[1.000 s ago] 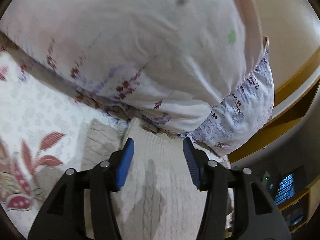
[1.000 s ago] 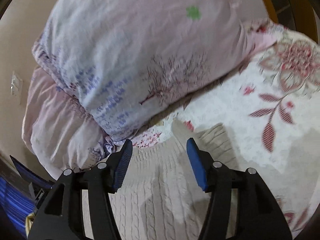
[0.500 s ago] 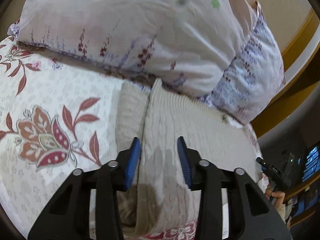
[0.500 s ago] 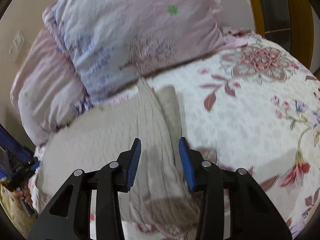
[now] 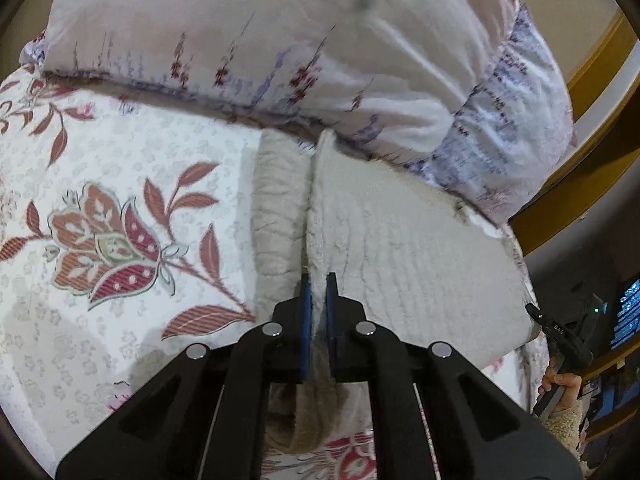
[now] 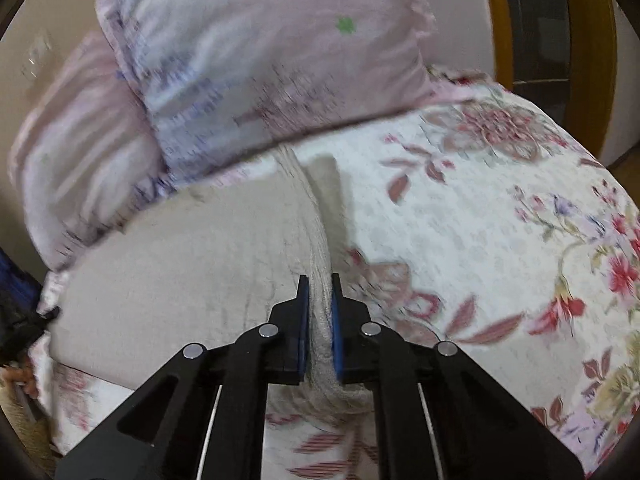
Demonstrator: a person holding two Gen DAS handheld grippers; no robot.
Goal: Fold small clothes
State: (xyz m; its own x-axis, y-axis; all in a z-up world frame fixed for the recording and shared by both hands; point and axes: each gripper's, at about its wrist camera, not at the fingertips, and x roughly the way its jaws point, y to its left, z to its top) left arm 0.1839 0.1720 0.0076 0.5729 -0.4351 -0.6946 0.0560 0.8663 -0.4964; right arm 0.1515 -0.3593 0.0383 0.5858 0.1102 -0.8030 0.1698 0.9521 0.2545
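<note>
No readable writing shows on the bedding. The left gripper (image 5: 315, 294) is pinched narrow on a raised ridge of the beige knit sweater (image 5: 408, 248), which lies ahead on the floral bedspread (image 5: 100, 184). The right gripper (image 6: 318, 294) likewise clamps the sweater's fold. Pillows (image 5: 280, 40) crowd the sweater's far edge; bare bedspread spreads left of the left gripper and right of the right one.
</note>
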